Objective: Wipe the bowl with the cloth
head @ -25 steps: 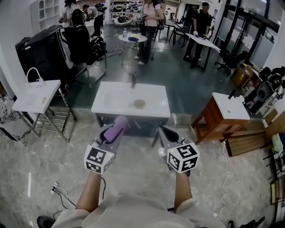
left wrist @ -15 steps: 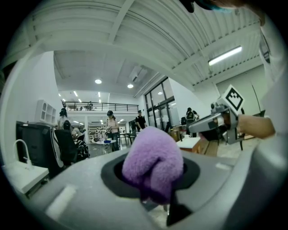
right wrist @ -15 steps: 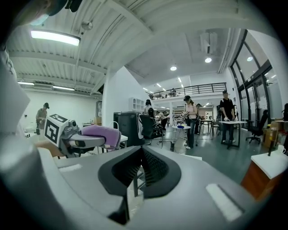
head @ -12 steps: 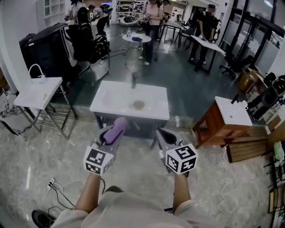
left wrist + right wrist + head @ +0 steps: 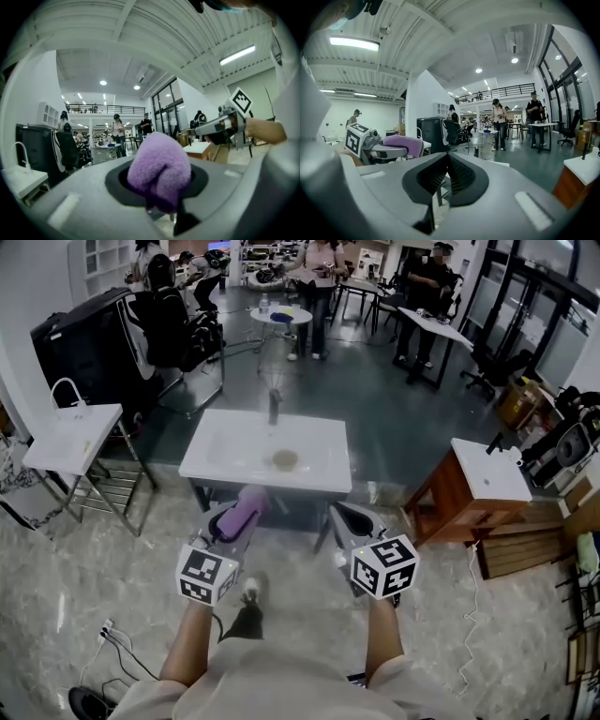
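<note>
My left tool point(image 5: 239, 517) is pinching the purple cloth point(image 5: 159, 169). The fluffy wad bulges out in front of the jaws and fills the middle of the left gripper view, so the grip looks secure. My right tool point(image 5: 446, 174) is pressed together with nothing between its ribbed pads. It hangs level beside the left one, the two near each other but apart, both held out in front of me over the marble floor.

Beyond the tips stands the white counter point(image 5: 220, 454), with a tap point(image 5: 273, 409) at its far edge. On its top, just this side of the tap, lies a small, round, brownish thing point(image 5: 285, 460). I take it for the bowl, though it is too small in the head view to be sure. Both tools are well short of it, and neither touches the counter.

I judge that the step in hand is the approach: the cloth is picked up, and no wiping has begun. The next move calls for closing on the counter and bringing the right tool to the bowl's rim, jaws spread first, to steady it. The left tool then has to tip downward so the cloth reaches into the bowl. I would keep the pinch on the cloth firm throughout.
</note>
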